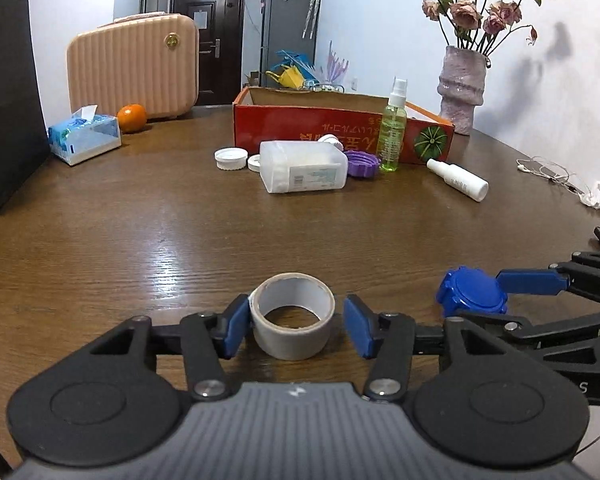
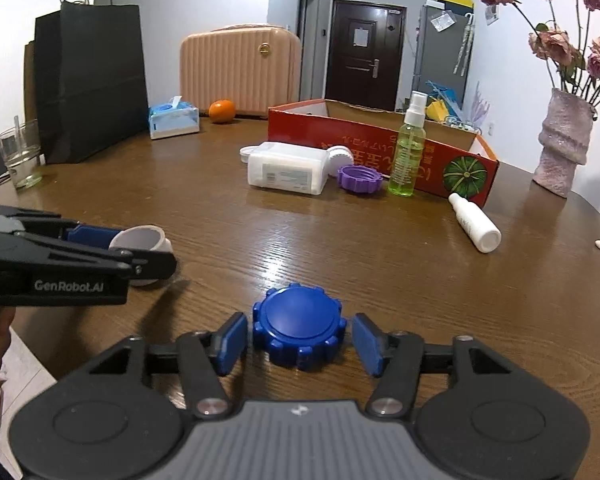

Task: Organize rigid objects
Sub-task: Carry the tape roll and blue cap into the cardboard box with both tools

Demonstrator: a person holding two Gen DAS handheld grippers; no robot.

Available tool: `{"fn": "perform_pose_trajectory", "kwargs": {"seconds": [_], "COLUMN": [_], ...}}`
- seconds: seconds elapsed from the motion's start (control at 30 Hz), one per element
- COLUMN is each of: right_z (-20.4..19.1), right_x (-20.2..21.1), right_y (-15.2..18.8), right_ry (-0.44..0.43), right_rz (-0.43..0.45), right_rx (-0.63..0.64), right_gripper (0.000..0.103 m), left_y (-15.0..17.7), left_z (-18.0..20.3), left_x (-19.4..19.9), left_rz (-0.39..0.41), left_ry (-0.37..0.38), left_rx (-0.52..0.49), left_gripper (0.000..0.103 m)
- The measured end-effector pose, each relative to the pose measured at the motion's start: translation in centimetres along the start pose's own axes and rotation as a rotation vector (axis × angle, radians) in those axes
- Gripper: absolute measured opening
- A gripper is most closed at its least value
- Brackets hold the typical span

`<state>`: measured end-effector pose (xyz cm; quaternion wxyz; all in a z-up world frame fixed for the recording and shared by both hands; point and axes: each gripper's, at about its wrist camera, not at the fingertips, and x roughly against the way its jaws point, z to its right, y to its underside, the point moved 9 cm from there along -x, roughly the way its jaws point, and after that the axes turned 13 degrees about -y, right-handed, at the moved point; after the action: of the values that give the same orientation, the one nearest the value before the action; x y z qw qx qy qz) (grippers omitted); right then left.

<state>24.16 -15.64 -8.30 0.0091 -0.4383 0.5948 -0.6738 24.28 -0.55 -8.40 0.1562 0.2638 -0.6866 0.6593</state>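
A grey tape roll (image 1: 292,322) lies flat on the wooden table (image 1: 140,220) between the blue pads of my left gripper (image 1: 296,326). The left pad touches it; a small gap shows at the right pad. A blue ridged lid (image 2: 299,330) lies between the pads of my right gripper (image 2: 300,340), with small gaps on both sides. Both grippers are open. The blue lid also shows in the left wrist view (image 1: 471,291), the tape roll in the right wrist view (image 2: 142,240). Farther back stands an open red cardboard box (image 1: 332,130).
Before the box lie a white plastic jar (image 1: 302,166), white lids (image 1: 231,159), a purple lid (image 1: 363,163), a standing green spray bottle (image 1: 394,128) and a white bottle (image 1: 458,179). A tissue pack (image 1: 85,134), orange (image 1: 132,118), pink suitcase (image 1: 134,68), black bag (image 2: 90,80), glass (image 2: 20,154) and vase (image 1: 462,88) ring the table.
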Motion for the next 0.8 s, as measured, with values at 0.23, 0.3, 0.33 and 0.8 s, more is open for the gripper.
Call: {"fn": "perform_pose_trajectory", "kwargs": {"seconds": [0.23,0.3,0.33,0.8], "right_z": [0.8,1.3,1.5,16.9], "right_x": [-0.4,-0.6,-0.6,-1.4], "right_y": [-0.2,-0.4,-0.6,-14.1], "right_ry": [0.0,0.0,-0.003,0.132], "right_rz": [0.006,0.009,0.018,0.201], "right_rx": [-0.023,-0.038,-0.046,-0.104], "right_gripper": [0.054,0.051,0.051,0.051], "left_y": [-0.2,-0.3,-0.4,-16.4], "left_z": [0.0,0.1,0.2,0.6], "left_x": [-0.3,-0.5,-0.5,-7.1], "left_rz": [-0.009,-0.007,-0.007,0.1], "left_ry": [0.007,0.013,0.015,0.177], "left_rx": [-0.008,-0.031,-0.04,0.04], "left_gripper": [0.043,0.043,0.042,0.042]}}
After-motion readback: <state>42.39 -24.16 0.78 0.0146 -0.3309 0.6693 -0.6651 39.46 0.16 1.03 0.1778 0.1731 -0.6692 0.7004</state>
